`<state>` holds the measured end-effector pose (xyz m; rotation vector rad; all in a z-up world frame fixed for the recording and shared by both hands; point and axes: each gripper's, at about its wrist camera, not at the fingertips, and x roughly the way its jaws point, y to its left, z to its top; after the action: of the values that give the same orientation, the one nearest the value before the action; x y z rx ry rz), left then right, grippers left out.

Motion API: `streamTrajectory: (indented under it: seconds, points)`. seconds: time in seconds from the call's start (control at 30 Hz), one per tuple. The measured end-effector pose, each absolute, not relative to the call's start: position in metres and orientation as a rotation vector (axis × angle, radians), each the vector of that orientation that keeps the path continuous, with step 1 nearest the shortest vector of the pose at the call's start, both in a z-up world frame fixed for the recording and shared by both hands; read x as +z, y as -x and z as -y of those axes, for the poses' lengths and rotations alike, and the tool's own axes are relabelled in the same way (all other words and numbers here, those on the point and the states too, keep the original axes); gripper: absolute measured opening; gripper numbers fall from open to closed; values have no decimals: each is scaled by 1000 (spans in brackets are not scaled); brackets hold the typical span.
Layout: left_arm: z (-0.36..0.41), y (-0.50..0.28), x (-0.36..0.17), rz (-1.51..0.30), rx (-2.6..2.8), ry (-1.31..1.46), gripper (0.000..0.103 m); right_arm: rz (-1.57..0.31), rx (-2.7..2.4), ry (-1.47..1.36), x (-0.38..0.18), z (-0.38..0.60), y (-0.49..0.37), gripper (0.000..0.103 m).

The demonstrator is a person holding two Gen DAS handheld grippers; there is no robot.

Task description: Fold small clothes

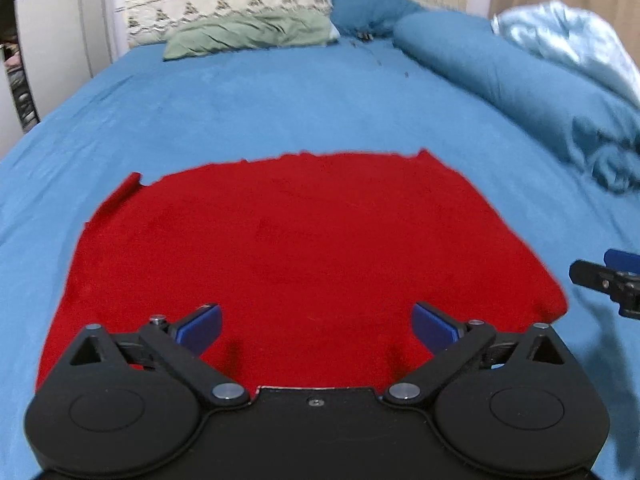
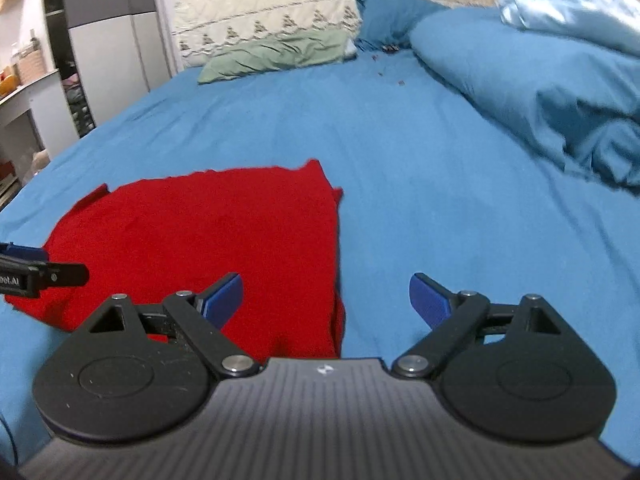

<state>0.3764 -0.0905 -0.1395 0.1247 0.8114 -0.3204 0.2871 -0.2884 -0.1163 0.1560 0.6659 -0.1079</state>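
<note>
1. Bed [image 1: 280,92]: I see its blue sheet carrying everything. The duvet [image 2: 532,76] is bunched along the right edge, with pillows at the head end.
2. Red garment [image 1: 304,248]: it lies flat near the foot edge of the bed, left of centre in the right wrist view. I judge it partly folded, since its right side shows a doubled layer, so a further fold is in hand.
3. Left gripper [image 1: 316,328]: jaws wide, holding nothing, poised over the garment's near hem.
4. Right gripper [image 2: 326,296]: jaws wide, empty, straddling the garment's right edge.
5. Next move, in my judgement: each gripper pinches a near corner, then carries it toward the far edge.
6. Hidden: both gripper bodies cover the near hem. Motion blur obscures the garment type and the layer count.
</note>
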Motion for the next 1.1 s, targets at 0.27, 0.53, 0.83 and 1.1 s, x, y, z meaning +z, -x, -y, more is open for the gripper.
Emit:
streamTrajectory:
  seconds: [0.27, 0.53, 0.83, 1.1]
  points:
    - [95, -391, -169, -820, -295, -179, 103, -692, -102, -87, -169, 280, -307, 86]
    - [91, -417, -196, -874, -277, -161, 103, -662, -100, -143, -188, 271, -319, 67]
    - [87, -433, -198, -926, -298, -138, 103, -711, -92, -364, -171, 288, -324, 24]
    - [37, -424, -155, -854, -323, -101, 103, -586, 2, -666, -82, 279, -342, 22]
